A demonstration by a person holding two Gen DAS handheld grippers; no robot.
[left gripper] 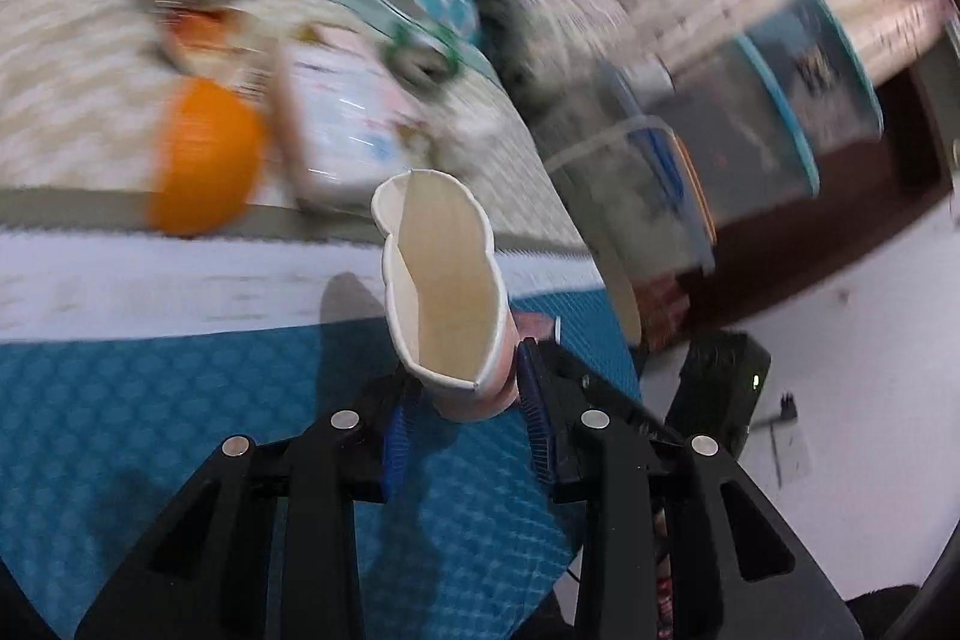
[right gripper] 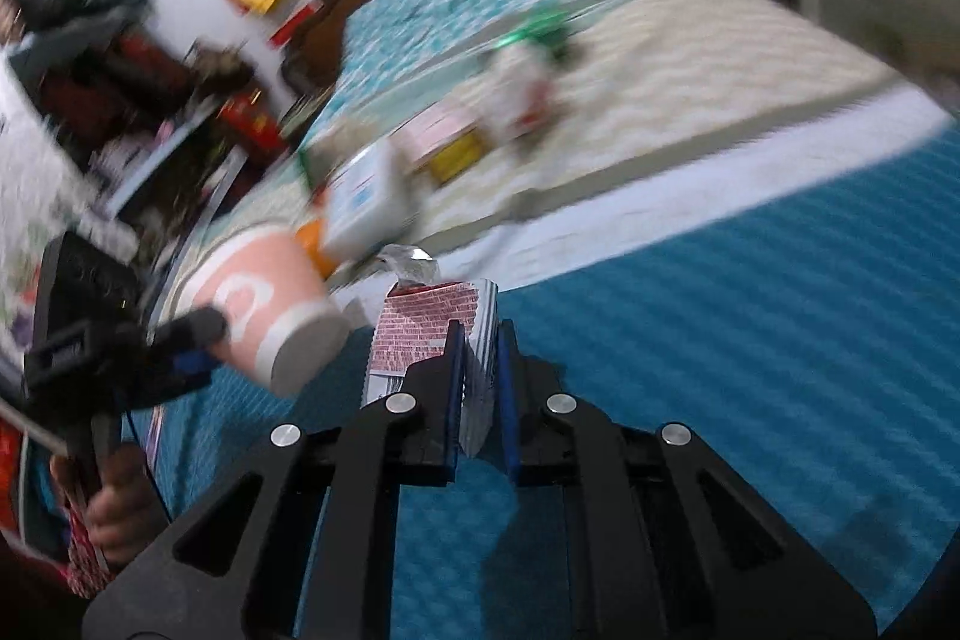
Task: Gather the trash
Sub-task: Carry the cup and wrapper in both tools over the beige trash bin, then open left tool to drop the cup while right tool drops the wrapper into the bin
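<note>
Both tilted down: left gripper (left gripper: 465, 400) squeezing paper cup (left gripper: 441, 274) (crushed), right gripper (right gripper: 480, 388) pinching carton (right gripper: 429, 334).

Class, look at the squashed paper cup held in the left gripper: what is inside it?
The paper cup shows only bare, pale inner walls; nothing visible inside. Its bottom is hidden between the left gripper's pads.

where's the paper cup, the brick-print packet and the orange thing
paper cup (left gripper: 447, 280), left wrist view, on its squashed inner wall
brick-print packet (right gripper: 420, 328), right wrist view, on its printed face above the tongs
orange thing (left gripper: 201, 160), left wrist view, on its blurred round middle
</note>
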